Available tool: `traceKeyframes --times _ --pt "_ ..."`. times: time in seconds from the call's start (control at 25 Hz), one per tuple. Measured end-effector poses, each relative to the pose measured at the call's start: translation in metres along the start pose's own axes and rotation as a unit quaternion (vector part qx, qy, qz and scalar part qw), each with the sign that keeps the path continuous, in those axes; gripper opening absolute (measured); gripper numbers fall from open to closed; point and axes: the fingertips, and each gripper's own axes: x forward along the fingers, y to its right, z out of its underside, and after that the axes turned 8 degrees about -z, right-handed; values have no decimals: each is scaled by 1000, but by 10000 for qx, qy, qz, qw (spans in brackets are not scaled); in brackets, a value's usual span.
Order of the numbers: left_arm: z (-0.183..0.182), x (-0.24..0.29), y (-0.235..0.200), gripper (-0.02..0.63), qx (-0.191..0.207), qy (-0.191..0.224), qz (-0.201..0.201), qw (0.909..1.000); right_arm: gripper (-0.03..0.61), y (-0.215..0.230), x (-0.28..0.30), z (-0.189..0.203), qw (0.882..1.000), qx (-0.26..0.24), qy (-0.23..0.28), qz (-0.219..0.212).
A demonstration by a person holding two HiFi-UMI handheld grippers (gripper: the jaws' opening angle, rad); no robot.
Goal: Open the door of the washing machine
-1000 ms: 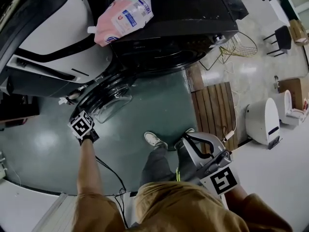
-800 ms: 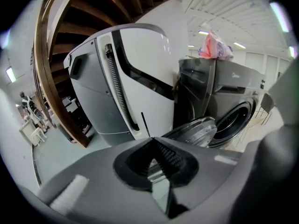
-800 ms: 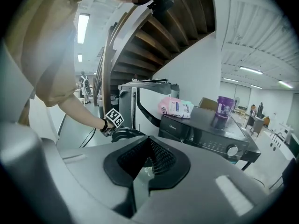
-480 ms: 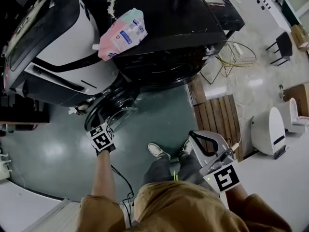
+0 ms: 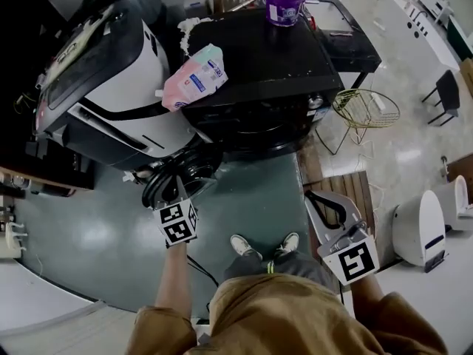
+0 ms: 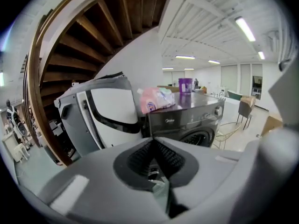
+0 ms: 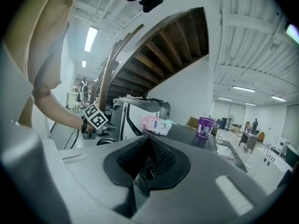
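Door (image 5: pixel 171 182) – a round dark ring with a bulging clear glass bowl – stands swung wide open. In the head view it hangs off the front corner of the washer (image 5: pixel 273 65), at about 8 o'clock from the drum mouth, over the glossy green floor (image 5: pixel 255 198). Its inner glass side is turned out to the room; being round, it has no long axis.

The washer is a glossy black box whose front faces 6 o'clock. On its flat top lie a soft pink-and-white pouch (image 5: pixel 194 78) at 9 o'clock and a purple tub (image 5: pixel 284 2) at 12. A large white-and-black casing (image 5: pixel 118 95) crowds the washer's 9 o'clock side, close behind the door. A gold wire basket (image 5: pixel 364 108) stands at 3 o'clock and a slatted wooden mat (image 5: pixel 344 187) at 5.

The left gripper (image 6: pixel 153 155) sits just at the door's 6 o'clock, its ribbed dark fingers together with nothing between them. The right gripper (image 7: pixel 148 155) is well apart at 4 o'clock – fingers together, empty.
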Motion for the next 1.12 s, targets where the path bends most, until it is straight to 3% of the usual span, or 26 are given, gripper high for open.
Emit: traceKeyframes --times 0.24,0.48,0.8,1.12 --pt "-68 -43 29 58 -179 686 41 9975 5 31 -27 -12 9993 -181 318 78" --pt "-111 -86 32 58 -395 1189 13 9921 5 48 -52 -17 9983 -221 518 154" --pt "-150 -145 16 60 -674 1701 29 9831 5 64 -74 -31 9962 -274 741 362" --pt "-166 -188 -1 59 -771 2094 -31 9748 5 77 -94 -46 9929 -399 799 780"
